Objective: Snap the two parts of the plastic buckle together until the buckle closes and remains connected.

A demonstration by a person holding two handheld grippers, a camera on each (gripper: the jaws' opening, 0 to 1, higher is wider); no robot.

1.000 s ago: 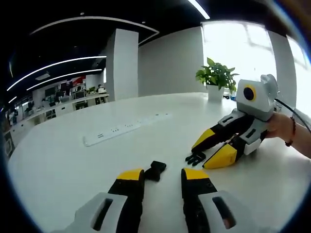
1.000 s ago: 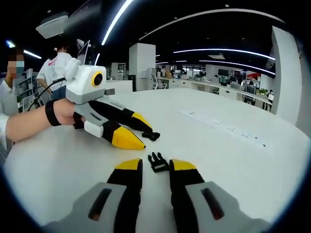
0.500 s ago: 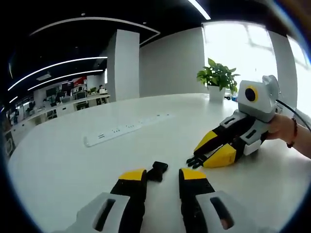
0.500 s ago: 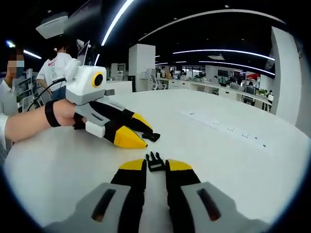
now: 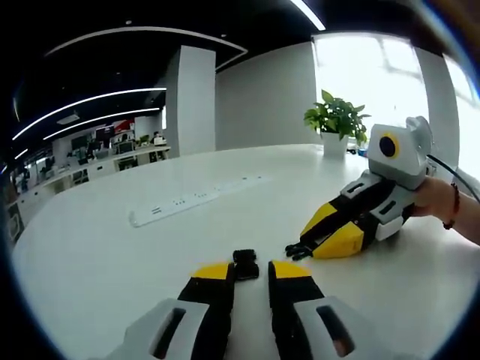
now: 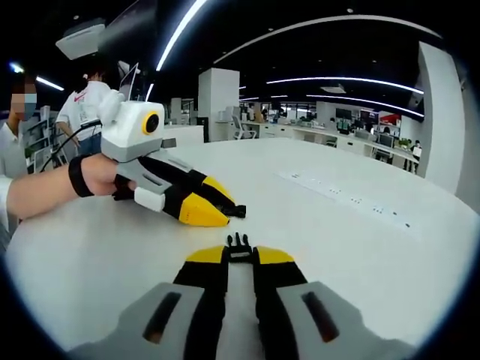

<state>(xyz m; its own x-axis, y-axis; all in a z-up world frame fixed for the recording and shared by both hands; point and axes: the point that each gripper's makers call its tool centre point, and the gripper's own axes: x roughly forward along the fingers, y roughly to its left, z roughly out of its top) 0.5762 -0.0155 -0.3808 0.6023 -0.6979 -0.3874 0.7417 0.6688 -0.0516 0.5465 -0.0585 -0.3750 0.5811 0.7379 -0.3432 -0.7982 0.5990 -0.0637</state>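
The black socket half of the buckle (image 5: 245,264) lies on the white table (image 5: 112,255), pinched between the yellow tips of my left gripper (image 5: 253,268), which is shut on it. The right gripper view shows that gripper (image 6: 227,208) low on the table with the socket half (image 6: 237,211) at its tips. The pronged half (image 6: 238,243) sits between the tips of my right gripper (image 6: 240,253), shut on it. In the left gripper view, the right gripper (image 5: 304,246) holds the pronged half (image 5: 296,250) to the right of the socket. The two halves are apart.
A white power strip (image 5: 187,202) lies further back on the table, also visible as a power strip (image 6: 345,196) at the right. A potted plant (image 5: 335,120) stands at the far edge. A person's hand (image 6: 97,172) holds the left gripper; people (image 6: 86,105) stand behind.
Both pairs of jaws have closed in from a wider gap onto their buckle halves. The left gripper's jaws also slid forward around the socket half.
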